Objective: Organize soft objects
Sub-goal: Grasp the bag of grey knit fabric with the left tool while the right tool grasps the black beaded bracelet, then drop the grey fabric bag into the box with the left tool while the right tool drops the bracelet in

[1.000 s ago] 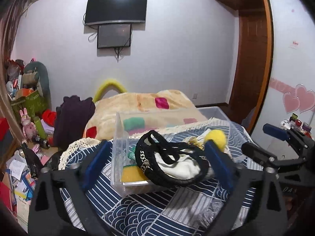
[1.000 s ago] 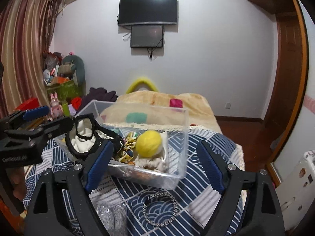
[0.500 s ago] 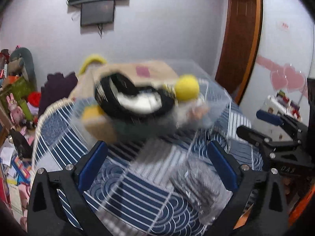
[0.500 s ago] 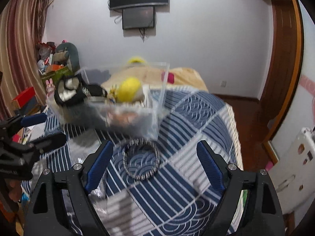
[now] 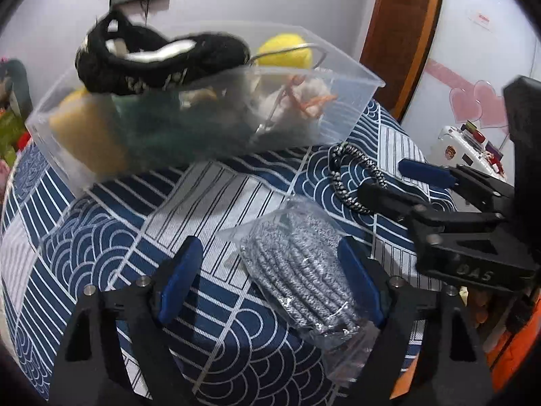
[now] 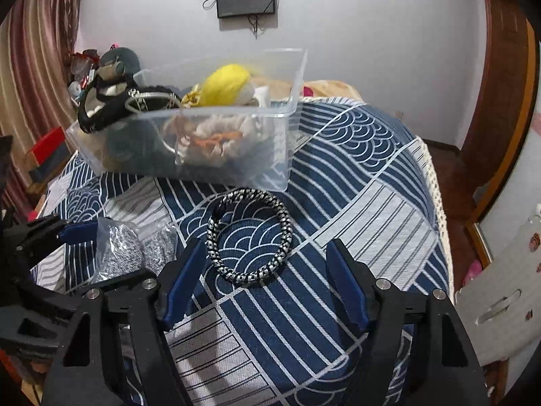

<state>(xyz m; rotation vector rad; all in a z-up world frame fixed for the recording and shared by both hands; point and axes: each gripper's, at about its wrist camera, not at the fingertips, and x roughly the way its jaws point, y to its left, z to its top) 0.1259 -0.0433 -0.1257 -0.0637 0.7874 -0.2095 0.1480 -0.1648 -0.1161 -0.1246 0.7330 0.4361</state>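
Observation:
A clear plastic bin [image 5: 338, 77] [image 6: 290, 115] stands on the blue patterned cloth, filled with soft items, among them a yellow ball [image 5: 287, 55] [image 6: 226, 83] and a black-and-white strap piece [image 5: 162, 57] [image 6: 101, 108]. A grey knit item in a clear bag [image 5: 301, 270] [image 6: 125, 250] lies between my left gripper's [image 5: 270, 277] open fingers. A black-and-white braided ring [image 6: 252, 233] [image 5: 355, 179] lies just ahead of my open right gripper [image 6: 267, 284]. Neither gripper holds anything.
The cloth-covered table [image 6: 355, 176] curves down to its lace edge at the right. A wooden door [image 5: 399, 34] and a white cabinet stand to the right. A bed, cluttered toys and a curtain [image 6: 30, 67] lie behind the bin.
Both grippers have dropped lower and tilted down toward the cloth. The bagged knit item now lies between the left fingers and the braided ring sits before the right fingers.

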